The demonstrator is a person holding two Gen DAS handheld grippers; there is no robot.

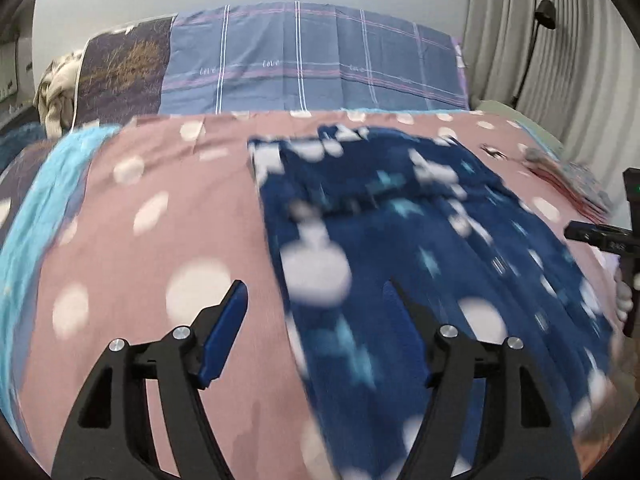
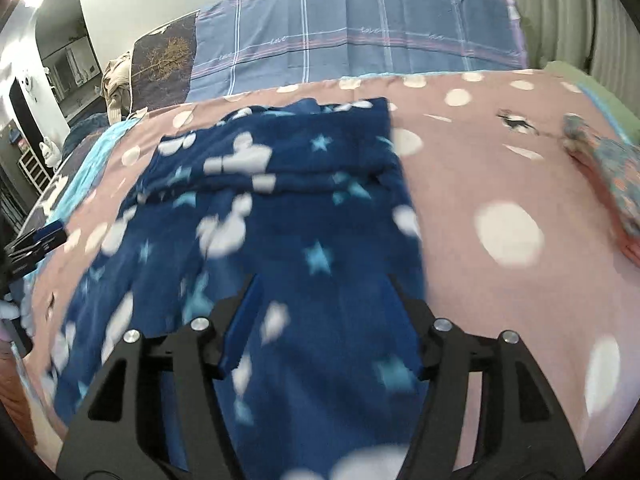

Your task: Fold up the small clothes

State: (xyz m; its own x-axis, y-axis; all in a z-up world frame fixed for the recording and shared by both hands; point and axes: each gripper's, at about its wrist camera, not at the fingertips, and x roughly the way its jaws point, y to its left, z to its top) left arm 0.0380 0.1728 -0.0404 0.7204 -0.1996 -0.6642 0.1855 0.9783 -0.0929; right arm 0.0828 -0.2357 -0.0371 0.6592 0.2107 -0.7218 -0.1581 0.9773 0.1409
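Note:
A pair of small navy blue pants (image 1: 420,240) with white shapes and light blue stars lies spread on the pink polka-dot bedspread (image 1: 160,216). The pants also show in the right wrist view (image 2: 280,208). My left gripper (image 1: 316,292) is open and empty, above the garment's left edge. My right gripper (image 2: 322,284) is open and empty, above the garment's right part. The right gripper shows at the right edge of the left wrist view (image 1: 600,236), and the left gripper at the left edge of the right wrist view (image 2: 36,244).
A folded patterned garment (image 2: 608,176) lies on the bed at the right. A blue checked pillow (image 1: 312,60) and a dark tree-print pillow (image 1: 124,72) stand at the head. A light blue blanket (image 1: 48,200) lies at the left. Curtains (image 1: 540,40) hang on the right.

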